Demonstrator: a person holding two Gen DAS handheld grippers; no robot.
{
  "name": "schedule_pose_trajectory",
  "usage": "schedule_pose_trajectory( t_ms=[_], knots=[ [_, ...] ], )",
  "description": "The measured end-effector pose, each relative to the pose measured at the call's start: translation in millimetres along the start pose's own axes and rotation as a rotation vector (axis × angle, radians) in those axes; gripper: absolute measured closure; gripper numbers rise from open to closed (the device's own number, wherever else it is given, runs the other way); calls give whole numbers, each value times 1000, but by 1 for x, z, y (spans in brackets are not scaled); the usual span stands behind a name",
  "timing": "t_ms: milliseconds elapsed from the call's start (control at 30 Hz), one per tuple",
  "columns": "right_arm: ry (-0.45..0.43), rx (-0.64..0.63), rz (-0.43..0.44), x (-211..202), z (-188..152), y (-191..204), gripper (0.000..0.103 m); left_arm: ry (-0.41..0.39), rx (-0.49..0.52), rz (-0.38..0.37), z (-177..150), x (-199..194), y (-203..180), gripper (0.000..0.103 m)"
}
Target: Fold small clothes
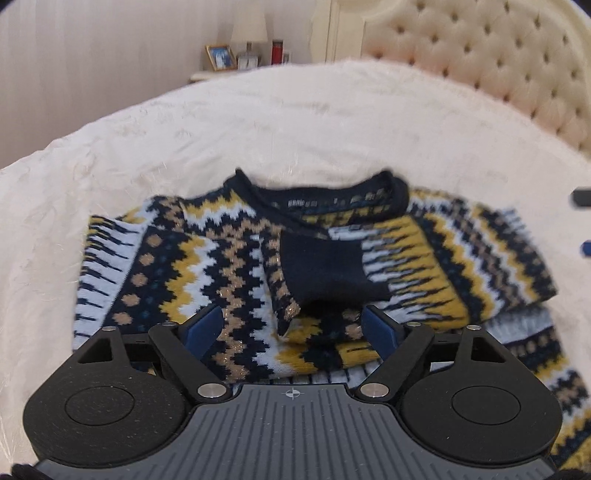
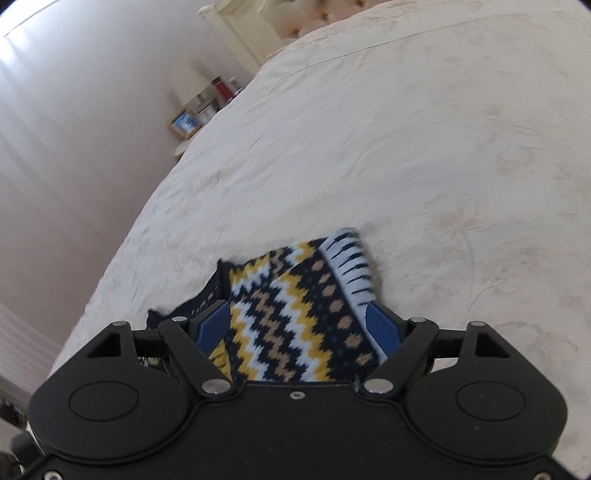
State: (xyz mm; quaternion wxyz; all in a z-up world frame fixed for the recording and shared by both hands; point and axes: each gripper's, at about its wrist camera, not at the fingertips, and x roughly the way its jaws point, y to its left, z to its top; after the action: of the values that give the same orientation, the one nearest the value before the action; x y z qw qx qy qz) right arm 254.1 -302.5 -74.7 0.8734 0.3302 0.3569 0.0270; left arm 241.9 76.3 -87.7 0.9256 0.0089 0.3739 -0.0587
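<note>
A small knitted sweater (image 1: 207,258) with navy, yellow, white and tan zigzags lies flat on the cream bed (image 1: 295,122), neckline (image 1: 321,192) at the far side. One sleeve is folded across its chest, and the navy cuff (image 1: 325,269) ends just ahead of my left gripper (image 1: 293,325). That gripper is open and hovers low over the sweater's middle, its blue pads apart and pressing on nothing. In the right wrist view my right gripper (image 2: 297,326) is also open, above one end of the sweater (image 2: 295,295). The pale ribbed hem (image 2: 351,266) lies by its right finger.
The bedspread (image 2: 406,147) stretches wide beyond the sweater. A tufted headboard (image 1: 480,55) rises at the far right. A nightstand beyond the bed's edge carries a lamp (image 1: 249,26) and a photo frame (image 1: 220,56). A dark and blue part (image 1: 583,197) pokes in at the right edge.
</note>
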Motion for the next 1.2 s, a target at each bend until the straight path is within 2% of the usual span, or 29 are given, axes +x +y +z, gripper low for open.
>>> schedule_pose_trajectory(
  t_ms=[133,233,400,467,533,767,967,1133,1200],
  knots=[
    [-15,72,-2,-3,5,-13,21,27,16,2,-3,15,-4,21],
    [-15,79,9,-2,6,-13,21,11,4,8,1,19,-5,24],
    [2,57,26,0,5,-9,21,-8,-102,-107,13,23,6,51],
    [2,55,26,0,5,-9,21,-27,-134,-108,17,21,8,75],
    [1,57,24,0,5,-10,21,-61,-148,-102,22,15,9,86],
    [-1,60,23,-1,4,-9,21,-196,-126,-134,47,-23,10,94],
    [7,68,36,0,4,-10,21,-273,-181,-144,51,-50,29,94],
    [8,65,31,0,4,-10,21,-259,-238,-72,28,-48,53,94],
    [9,61,29,1,3,-8,21,-191,-275,-76,19,-36,66,94]
  ],
)
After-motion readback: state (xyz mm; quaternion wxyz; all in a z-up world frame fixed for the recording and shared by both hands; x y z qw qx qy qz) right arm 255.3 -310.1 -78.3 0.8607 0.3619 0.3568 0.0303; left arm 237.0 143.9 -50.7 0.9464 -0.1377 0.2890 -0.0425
